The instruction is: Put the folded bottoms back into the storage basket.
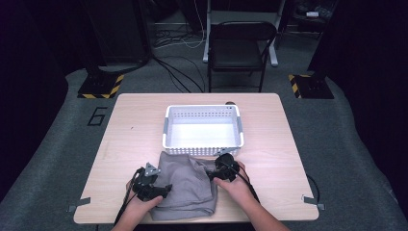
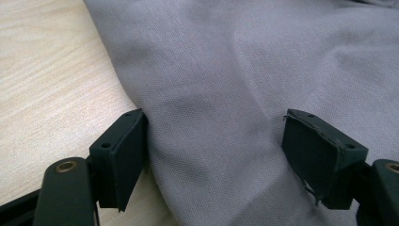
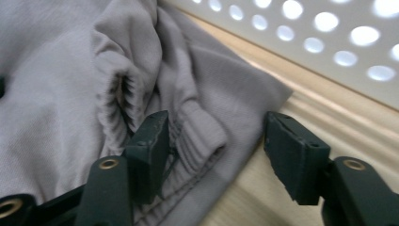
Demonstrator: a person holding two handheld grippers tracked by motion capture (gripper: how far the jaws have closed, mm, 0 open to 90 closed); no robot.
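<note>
A grey knit garment [image 1: 185, 185] lay bunched on the near part of a light wooden table [image 1: 125, 130], just in front of a white perforated basket [image 1: 202, 144] that sat near the table's middle. The garment's far edge came close to the basket's near wall; from the high view you could not tell whether the two touched.

Your left gripper [image 1: 161, 191] sat at the garment's left edge, on the side away from the basket. In the left gripper view, your left gripper [image 2: 214, 146] had its jaws spread wide, with smooth grey cloth [image 2: 226, 84] lying between them. One pad rested against the cloth's edge, where it met bare table [image 2: 47, 70]; the other pad stood over the cloth without pinching it. Nothing was clamped.

Your right gripper [image 1: 211, 172] was at the garment's right side, close to the basket's near right corner. In the right gripper view, your right gripper [image 3: 214, 146] had its jaws partly apart around the garment's ribbed cuff [image 3: 200, 136], a folded hem of thicker knit. One pad lay against the ribbing, the other stood clear of it over the table, so the cuff was between the pads but not squeezed. Just beyond the cuff in that view rose the basket's holed white wall [image 3: 329, 42].

Your hands and forearms came in from the table's near edge.
</note>
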